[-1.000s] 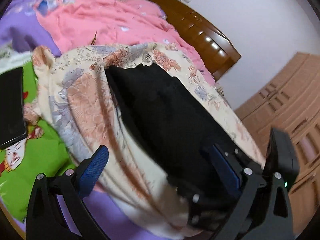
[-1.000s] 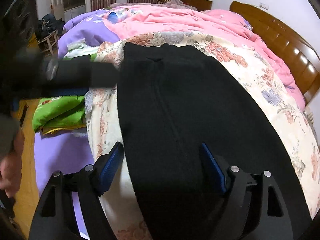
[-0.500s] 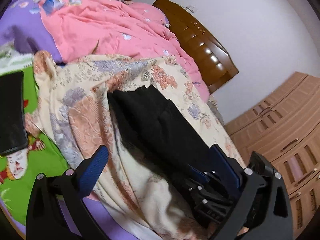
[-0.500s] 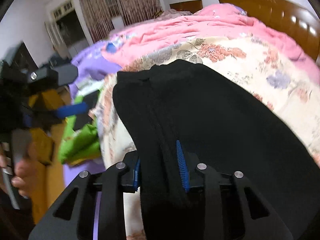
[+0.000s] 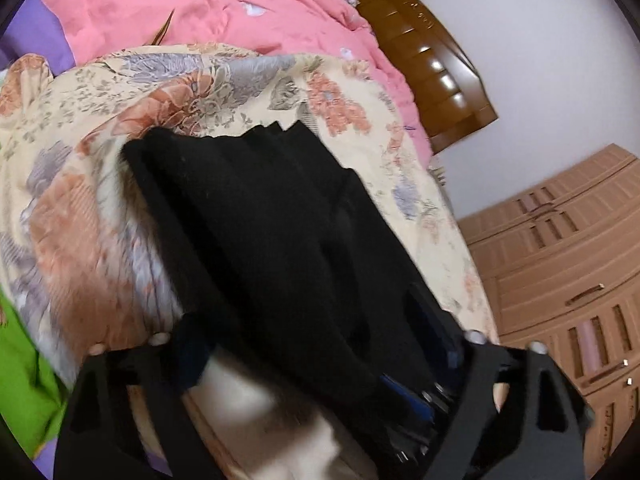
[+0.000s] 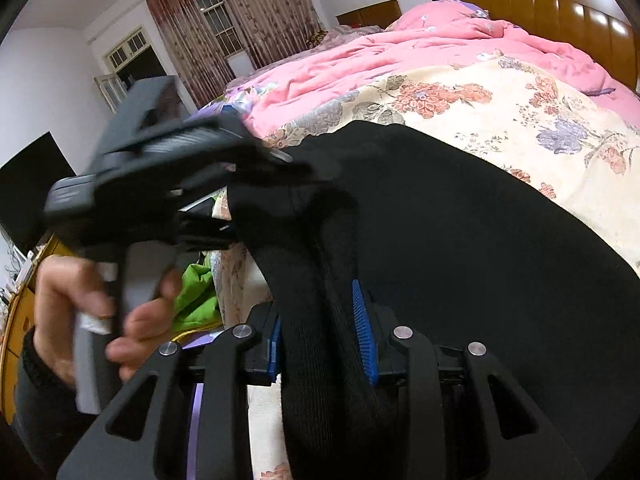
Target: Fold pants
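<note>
Right wrist view: right tool (image 6: 322, 334) clamped on a bunched fold of the black pants (image 6: 460, 240), blue pads (image 6: 362, 332) pressing the cloth from both sides, jaws narrow. Pants lie spread on the floral quilt (image 6: 520, 108) on the bed, with a pink duvet (image 6: 400, 56) beyond and a wooden headboard (image 6: 560, 4) at the far end. Left tool (image 6: 280, 168) comes in from the left of this view, held by a hand (image 6: 92, 312), tips at the pants' near-left edge; blurred.

Left wrist view: left tool (image 5: 316, 344) jaws closing, partway in, black cloth running between them. Motion blur and dark fabric hide the pads, so can't tell if they press the cloth yet. Here the pants (image 5: 260, 220) show as several stacked folds running away from the tool across the floral quilt (image 5: 100, 208). Green fabric (image 5: 24, 360) at the lower left edge, wooden wardrobe (image 5: 560, 260) at the right against the wall.
</note>
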### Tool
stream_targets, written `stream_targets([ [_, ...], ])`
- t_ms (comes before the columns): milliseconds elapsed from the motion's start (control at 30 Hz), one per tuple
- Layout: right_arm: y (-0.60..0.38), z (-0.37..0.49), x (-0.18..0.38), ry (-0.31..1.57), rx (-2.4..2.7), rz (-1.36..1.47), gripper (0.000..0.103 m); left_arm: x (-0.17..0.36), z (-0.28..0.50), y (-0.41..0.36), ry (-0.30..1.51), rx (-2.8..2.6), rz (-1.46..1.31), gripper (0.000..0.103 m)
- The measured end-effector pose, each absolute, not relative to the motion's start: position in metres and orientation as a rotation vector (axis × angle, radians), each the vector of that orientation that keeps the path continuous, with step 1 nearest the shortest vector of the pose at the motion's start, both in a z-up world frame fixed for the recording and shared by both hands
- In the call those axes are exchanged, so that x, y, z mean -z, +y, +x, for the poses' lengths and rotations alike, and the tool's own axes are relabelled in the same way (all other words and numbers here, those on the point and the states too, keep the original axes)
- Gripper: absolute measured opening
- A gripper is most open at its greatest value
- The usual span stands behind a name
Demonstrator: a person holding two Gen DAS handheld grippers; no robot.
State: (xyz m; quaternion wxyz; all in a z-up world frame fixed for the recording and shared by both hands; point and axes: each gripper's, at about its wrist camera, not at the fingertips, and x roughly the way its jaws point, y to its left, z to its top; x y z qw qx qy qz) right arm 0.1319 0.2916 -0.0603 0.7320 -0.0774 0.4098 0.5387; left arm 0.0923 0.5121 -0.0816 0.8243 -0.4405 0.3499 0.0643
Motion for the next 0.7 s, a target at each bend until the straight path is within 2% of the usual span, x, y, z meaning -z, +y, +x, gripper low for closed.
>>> stream_targets([
  [33,0.291,0.132,0.061,0.912,-1.187,-0.174,0.035,0.087,0.096,0.514,0.749,-0.158,-0.918,0.056],
  [67,0.291,0.132,0.061,0.925,-1.195,-0.169,0.045,0.09,0.098,0.515,0.751,-0.18,-0.899,0.05],
  [100,0.289,0.132,0.059,0.944,-1.203,-0.159,0.049,0.093,0.099,0.516,0.748,-0.187,-0.889,0.045],
  [167,0.274,0.134,0.051,0.953,-1.204,-0.11,0.073,0.097,0.094,0.516,0.727,-0.185,-0.874,0.04],
  [233,0.254,0.132,0.042,0.928,-1.152,-0.112,0.074,0.099,0.089,0.516,0.709,-0.173,-0.865,0.036],
  [333,0.22,0.128,0.035,0.874,-1.021,-0.259,0.073,0.1,0.085,0.518,0.686,-0.152,-0.856,0.036],
  [467,0.203,0.134,0.061,0.895,-0.9,-0.402,0.075,0.09,0.078,0.509,0.623,-0.151,-0.827,0.032],
  [700,0.202,0.138,0.048,0.862,-0.897,-0.399,0.075,0.012,0.059,0.445,0.445,-0.096,-0.585,0.03],
])
